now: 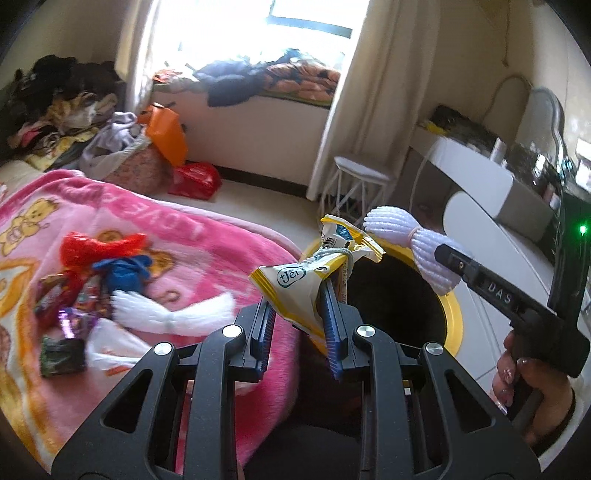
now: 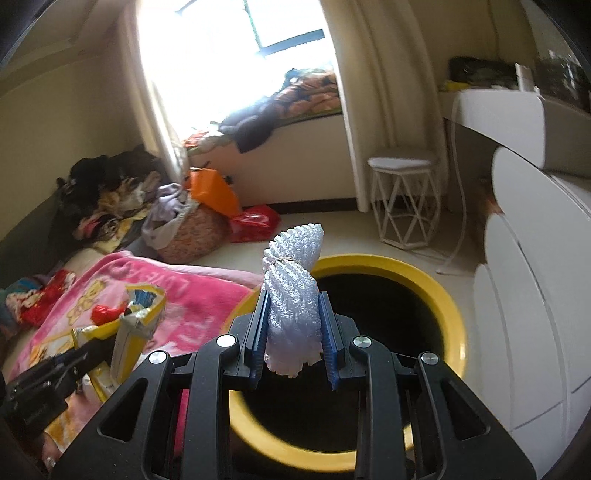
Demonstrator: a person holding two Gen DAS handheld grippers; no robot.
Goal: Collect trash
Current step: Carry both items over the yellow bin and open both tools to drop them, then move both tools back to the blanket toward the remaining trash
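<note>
On blanket (image 1: 229, 236), L view only: wrappers (image 1: 70, 295).

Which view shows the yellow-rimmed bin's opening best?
The right wrist view: the yellow-rimmed bin shows nearly its whole ring and dark inside, right below the white foam net held in the right gripper. The left wrist view shows only part of the rim, behind the snack wrapper in the left gripper.

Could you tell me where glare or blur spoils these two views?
Left wrist view: the window is blown out white; the wrappers on the pink blanket look soft. Right wrist view: the window glares too, and the yellow bin rim smears nearby.
</note>
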